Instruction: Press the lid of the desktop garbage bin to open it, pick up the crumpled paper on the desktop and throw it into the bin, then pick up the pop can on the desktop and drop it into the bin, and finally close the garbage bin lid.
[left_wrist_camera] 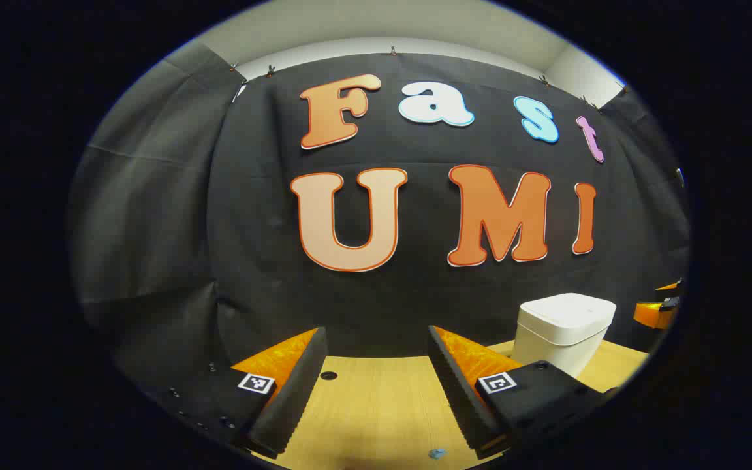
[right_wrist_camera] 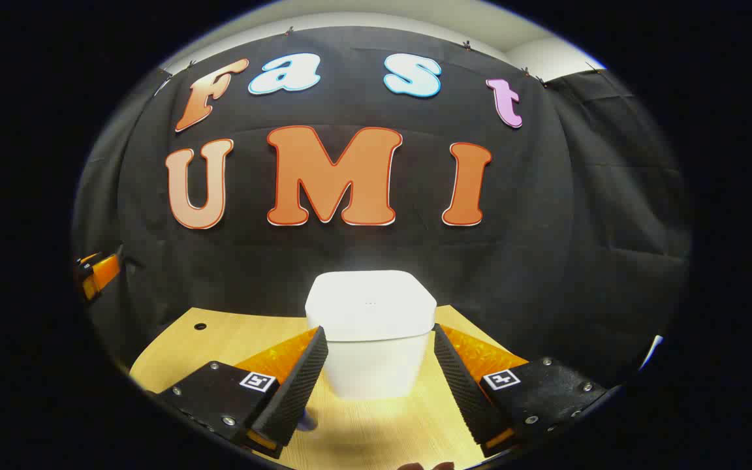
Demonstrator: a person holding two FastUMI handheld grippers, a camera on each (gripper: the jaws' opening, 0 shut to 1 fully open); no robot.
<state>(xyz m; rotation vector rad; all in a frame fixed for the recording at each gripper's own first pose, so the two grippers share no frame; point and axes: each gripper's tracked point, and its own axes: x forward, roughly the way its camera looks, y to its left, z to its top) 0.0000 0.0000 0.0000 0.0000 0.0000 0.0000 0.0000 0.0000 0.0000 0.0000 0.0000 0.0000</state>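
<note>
Bin (right_wrist_camera: 371, 333), lid down, sits before your right gripper (right_wrist_camera: 376, 382); both it and your left gripper (left_wrist_camera: 376, 385) gape wide, empty.

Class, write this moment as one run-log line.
bin: lid shut | left hand-held gripper: open, empty, over desk | right hand-held gripper: open, facing bin

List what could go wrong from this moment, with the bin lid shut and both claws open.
1. The right claw faces the white plastic bin with its lid shut; an off-centre press could slide the bin on the wooden desktop.
2. The left claw is aimed beside the bin, so it may not steady it.
</note>
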